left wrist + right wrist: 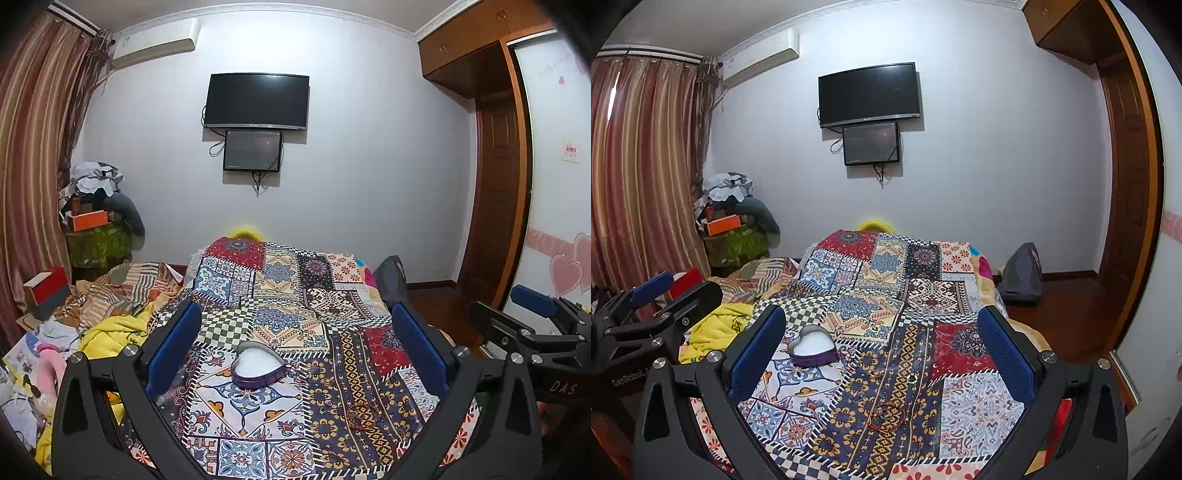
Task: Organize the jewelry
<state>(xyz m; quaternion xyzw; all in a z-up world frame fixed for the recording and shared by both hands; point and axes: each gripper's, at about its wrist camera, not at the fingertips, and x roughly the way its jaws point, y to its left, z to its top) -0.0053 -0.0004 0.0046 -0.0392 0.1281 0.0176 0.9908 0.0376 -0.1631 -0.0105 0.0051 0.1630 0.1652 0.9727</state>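
Item: heart-shaped box (pixel 257 363), lidless, on patchwork bedspread (pixel 280 280). Red bead bracelet (pixel 887 416) and small ring (pixel 911 377) lie loose nearby. My left gripper (pixel 295 343) and right gripper (pixel 882 347): fingers spread, empty. Step: none gathered yet. Next: precise pinch on bracelet.

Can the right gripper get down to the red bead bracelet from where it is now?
Probably yes. The right gripper is open and empty, and the red bead bracelet lies flat on the patchwork cover just ahead between its fingers, nothing over it.
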